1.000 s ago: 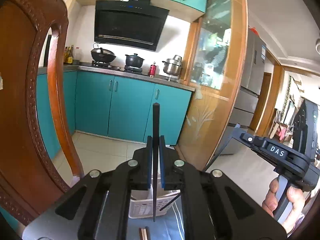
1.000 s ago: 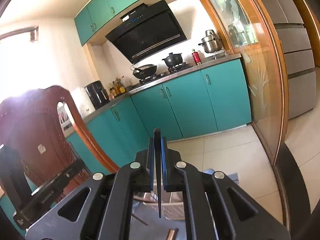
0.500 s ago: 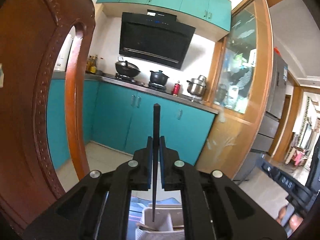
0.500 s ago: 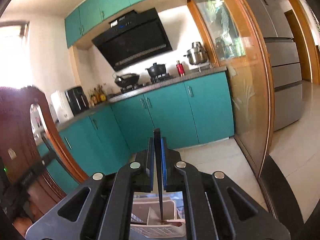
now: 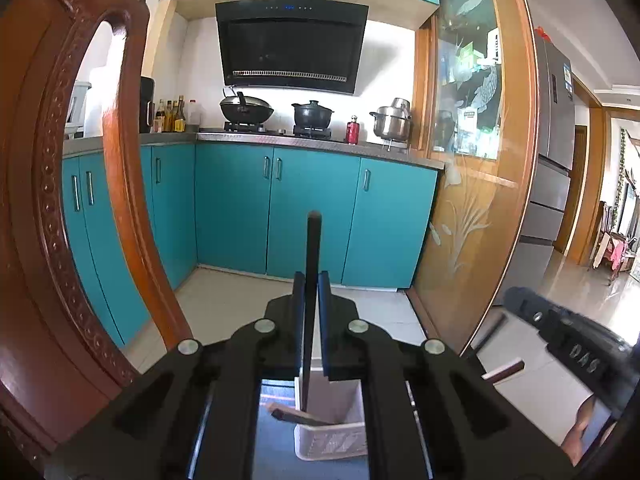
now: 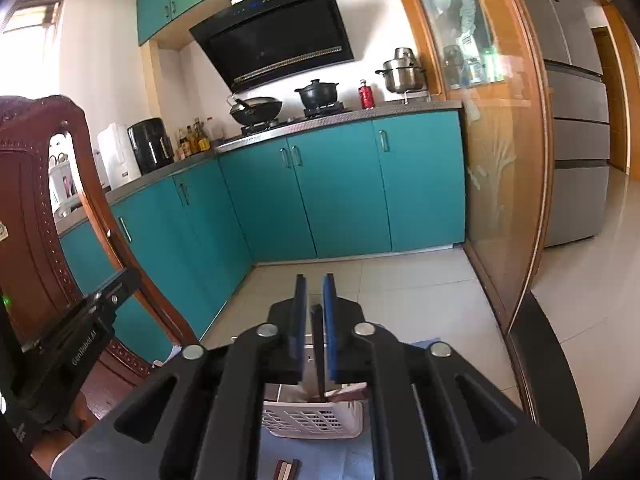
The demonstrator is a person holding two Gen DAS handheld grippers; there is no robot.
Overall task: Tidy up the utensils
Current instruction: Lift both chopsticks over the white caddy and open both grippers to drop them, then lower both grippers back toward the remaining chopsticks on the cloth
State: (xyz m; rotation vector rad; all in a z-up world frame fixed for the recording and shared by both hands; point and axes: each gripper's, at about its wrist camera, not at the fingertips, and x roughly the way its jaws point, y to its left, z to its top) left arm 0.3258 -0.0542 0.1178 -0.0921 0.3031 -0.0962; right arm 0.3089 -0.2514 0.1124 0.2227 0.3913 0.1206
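My left gripper (image 5: 311,280) is shut on a black chopstick (image 5: 313,240) that stands upright between its blue pads, its lower end over the white slotted basket (image 5: 332,436). A brown chopstick (image 5: 300,418) lies across that basket's rim. In the right wrist view my right gripper (image 6: 314,280) has its jaws opening. A second black chopstick (image 6: 317,340) hangs loose in the gap with its tip down in the basket (image 6: 312,420). The right gripper's body (image 5: 580,352) shows blurred at the lower right of the left wrist view.
The basket stands on a blue mat (image 6: 320,456), with more chopsticks (image 6: 286,470) lying at its near edge. A carved wooden chair back (image 5: 40,240) rises close on the left. Teal kitchen cabinets (image 5: 312,208) and a tiled floor lie beyond.
Both grippers have sunk toward the basket, which is now larger under the fingers. The right jaws have parted and their chopstick has slid lower. The left grip is unchanged.
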